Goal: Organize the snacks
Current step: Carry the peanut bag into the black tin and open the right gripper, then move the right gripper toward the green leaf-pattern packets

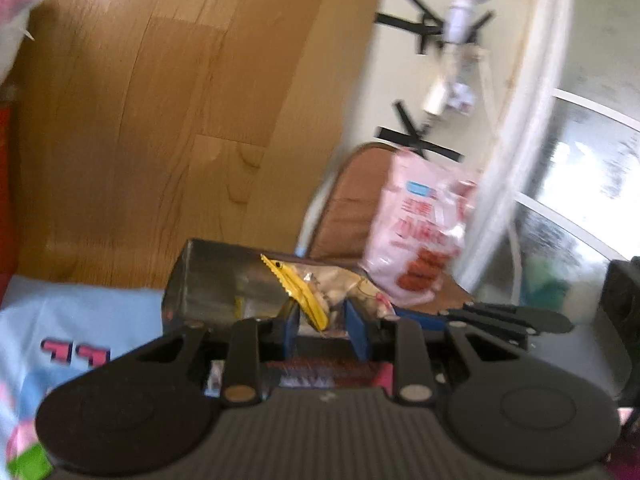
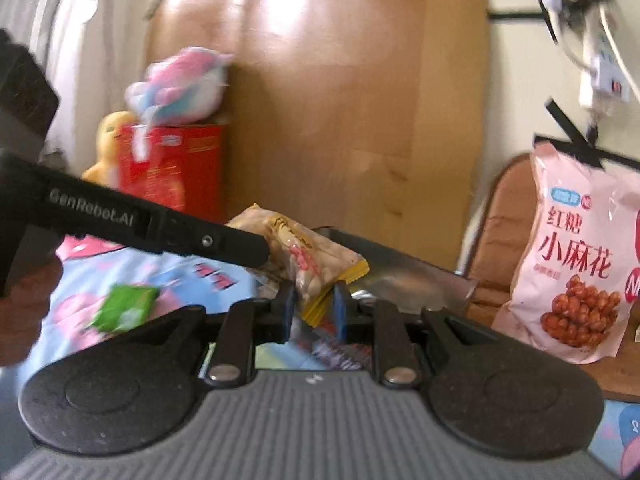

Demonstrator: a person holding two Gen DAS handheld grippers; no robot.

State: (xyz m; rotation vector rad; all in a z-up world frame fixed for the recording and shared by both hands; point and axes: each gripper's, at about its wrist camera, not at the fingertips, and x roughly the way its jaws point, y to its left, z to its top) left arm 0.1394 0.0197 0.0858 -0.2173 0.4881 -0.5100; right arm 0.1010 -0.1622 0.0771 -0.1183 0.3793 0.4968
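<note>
Both grippers are pinching one snack packet (image 2: 316,260) over the bedsheet (image 2: 100,264): left gripper (image 1: 322,322) and right gripper (image 2: 314,312) jaws nearly closed on its yellow-edged ends.

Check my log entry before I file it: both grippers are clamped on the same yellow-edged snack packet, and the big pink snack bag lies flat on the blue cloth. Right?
One detail is off. The pink snack bag stands upright on the brown chair, not on the blue cloth; the right wrist view shows it. The left gripper and right gripper are indeed clamped on the snack packet.
</note>
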